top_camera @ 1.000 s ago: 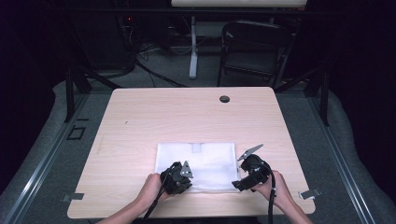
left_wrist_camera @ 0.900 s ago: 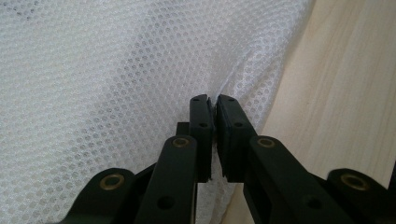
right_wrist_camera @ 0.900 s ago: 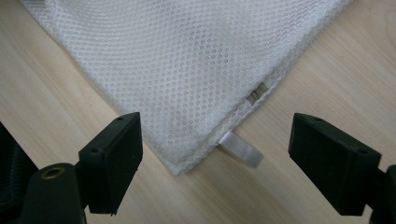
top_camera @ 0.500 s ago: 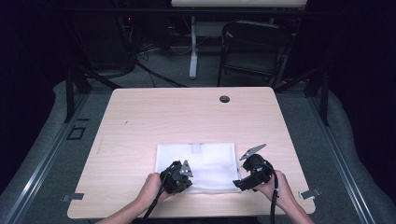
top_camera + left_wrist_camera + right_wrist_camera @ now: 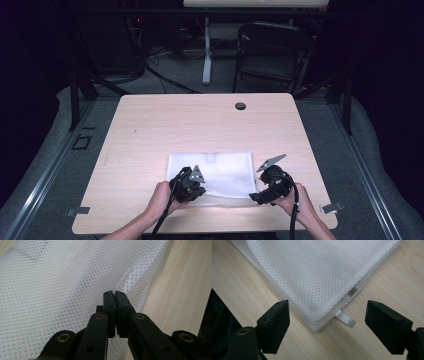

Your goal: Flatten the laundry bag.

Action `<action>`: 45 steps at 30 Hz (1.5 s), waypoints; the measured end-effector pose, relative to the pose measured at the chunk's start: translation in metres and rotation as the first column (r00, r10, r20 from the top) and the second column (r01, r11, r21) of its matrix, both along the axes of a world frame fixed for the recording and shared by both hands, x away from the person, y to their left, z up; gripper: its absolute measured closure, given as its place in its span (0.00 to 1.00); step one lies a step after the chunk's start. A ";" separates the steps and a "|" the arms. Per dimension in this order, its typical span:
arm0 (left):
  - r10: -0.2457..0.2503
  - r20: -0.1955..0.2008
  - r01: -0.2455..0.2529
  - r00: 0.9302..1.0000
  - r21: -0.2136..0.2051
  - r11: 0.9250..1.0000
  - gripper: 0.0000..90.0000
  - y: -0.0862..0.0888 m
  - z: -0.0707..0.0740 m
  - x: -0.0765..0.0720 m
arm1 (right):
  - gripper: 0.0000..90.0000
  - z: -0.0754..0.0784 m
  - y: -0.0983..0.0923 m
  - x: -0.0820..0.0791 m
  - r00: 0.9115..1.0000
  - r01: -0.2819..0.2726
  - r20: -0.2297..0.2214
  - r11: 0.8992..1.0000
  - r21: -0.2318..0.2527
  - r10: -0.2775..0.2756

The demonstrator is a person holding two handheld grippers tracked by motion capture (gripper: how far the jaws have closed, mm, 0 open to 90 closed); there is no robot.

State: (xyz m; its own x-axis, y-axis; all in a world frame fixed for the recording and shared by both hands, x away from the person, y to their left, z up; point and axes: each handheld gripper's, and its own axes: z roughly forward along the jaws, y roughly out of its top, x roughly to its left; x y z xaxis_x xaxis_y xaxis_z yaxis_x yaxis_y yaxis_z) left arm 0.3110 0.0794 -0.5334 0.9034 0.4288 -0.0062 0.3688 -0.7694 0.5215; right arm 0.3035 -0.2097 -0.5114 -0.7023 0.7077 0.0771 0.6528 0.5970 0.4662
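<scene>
Okay, risk first: the left gripper (image 5: 115, 293) is clamped shut on a thin pinch of the white mesh bag (image 5: 215, 172) right at its near edge, so I'd judge a quick lift could let the slick netting slide out of the pads, or bring up one layer and leave the rest on the table (image 5: 165, 125). The right gripper (image 5: 327, 315) has its jaws wide apart and holds nothing; the bag's corner with its small white ribbon tab (image 5: 345, 319) sits between the jaws but touches neither, so closing from here could catch just the tab or miss the folded edge, and the bag would then hang skewed off the left grip. The bag lies flat on the near half of the table, roughly centred. In the high view, the bag is at about 1 o'clock from the left gripper (image 5: 192, 182) and about 10 o'clock from the right gripper (image 5: 260, 195).
</scene>
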 end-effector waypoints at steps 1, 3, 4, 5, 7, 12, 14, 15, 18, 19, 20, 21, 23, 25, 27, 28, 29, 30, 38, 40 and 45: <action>0.000 0.000 0.000 1.000 0.000 1.000 0.98 0.000 0.000 0.000 | 0.22 0.000 0.000 0.000 1.000 0.000 0.000 1.000 0.000 0.000; 0.010 0.002 -0.010 1.000 -0.006 1.000 0.98 -0.001 0.001 0.001 | 0.23 0.002 0.000 -0.001 1.000 -0.005 0.001 1.000 0.003 0.005; 0.010 0.002 -0.010 1.000 -0.006 1.000 0.98 -0.001 0.001 0.001 | 0.23 0.002 0.000 -0.002 1.000 -0.003 0.005 1.000 0.007 0.003; 0.016 0.003 -0.016 1.000 -0.009 1.000 0.98 -0.001 0.002 0.002 | 0.23 0.002 0.000 -0.002 1.000 -0.003 0.005 1.000 0.007 0.003; 0.028 0.000 -0.028 1.000 -0.017 0.999 0.98 -0.001 0.003 0.003 | 0.25 0.005 0.001 -0.004 1.000 -0.005 0.018 1.000 0.016 0.004; 0.052 0.013 -0.052 0.999 -0.036 0.998 0.98 0.000 0.009 0.005 | 0.27 0.008 0.004 -0.008 1.000 -0.019 0.026 0.999 0.034 0.018; 0.058 0.011 -0.057 0.998 -0.039 0.998 0.98 0.001 0.008 0.007 | 0.30 0.008 0.005 -0.009 0.999 -0.024 0.033 0.999 0.031 0.023; 0.063 0.009 -0.063 0.998 -0.043 0.997 0.98 0.001 0.008 0.007 | 0.30 0.009 0.006 -0.009 0.999 -0.031 0.034 0.999 0.027 0.031; 0.069 0.020 -0.068 0.997 -0.044 0.997 0.98 0.001 0.009 0.006 | 0.35 0.010 0.010 -0.012 0.998 -0.043 0.044 0.998 0.039 0.041; 0.067 0.020 -0.066 0.998 -0.043 0.997 0.98 0.000 0.010 0.006 | 0.36 0.011 0.010 -0.013 0.998 -0.047 0.049 0.998 0.034 0.045; 0.069 0.017 -0.068 0.997 -0.044 0.997 0.98 0.000 0.010 0.006 | 0.38 0.012 0.012 -0.015 0.997 -0.052 0.050 0.998 0.045 0.050; 0.068 0.012 -0.067 0.998 -0.044 0.997 0.98 0.000 0.011 0.006 | 0.39 0.012 0.013 -0.016 0.997 -0.061 0.053 0.997 0.043 0.059; 0.070 0.015 -0.069 0.997 -0.043 0.997 0.98 0.000 0.011 0.007 | 0.39 0.012 0.017 -0.018 0.996 -0.070 0.051 0.997 0.037 0.068; 0.069 0.013 -0.069 0.998 -0.047 0.997 0.98 -0.002 0.012 0.007 | 0.41 0.012 0.018 -0.019 0.996 -0.079 0.053 0.996 0.032 0.077; 0.066 0.011 -0.065 0.998 -0.047 0.997 0.98 -0.003 0.012 0.008 | 0.42 0.011 0.021 -0.020 0.995 -0.084 0.052 0.996 0.039 0.081; 0.078 0.019 -0.077 0.997 -0.057 0.995 0.98 -0.003 0.012 0.008 | 0.43 0.011 0.022 -0.020 0.996 -0.080 0.054 0.996 0.046 0.078; 0.078 0.019 -0.077 0.997 -0.057 0.995 0.98 -0.003 0.012 0.008 | 0.44 0.011 0.022 -0.020 0.994 -0.100 0.052 0.994 0.032 0.099; 0.083 0.018 -0.081 0.996 -0.065 0.995 0.98 -0.003 0.012 0.008 | 0.46 0.011 0.023 -0.020 0.994 -0.101 0.047 0.994 0.035 0.099; 0.080 0.000 -0.080 0.997 -0.058 0.995 0.98 -0.005 0.011 0.012 | 0.61 0.010 0.027 -0.020 0.992 -0.120 0.050 0.992 0.035 0.119; 0.086 0.003 -0.085 0.996 -0.062 0.994 0.98 -0.006 0.011 0.012 | 0.68 0.010 0.030 -0.022 0.990 -0.128 0.062 0.991 0.031 0.126; 0.099 0.002 -0.099 0.995 -0.066 0.993 0.98 -0.006 0.013 0.013 | 0.83 0.007 0.041 -0.023 0.985 -0.153 0.077 0.988 0.016 0.152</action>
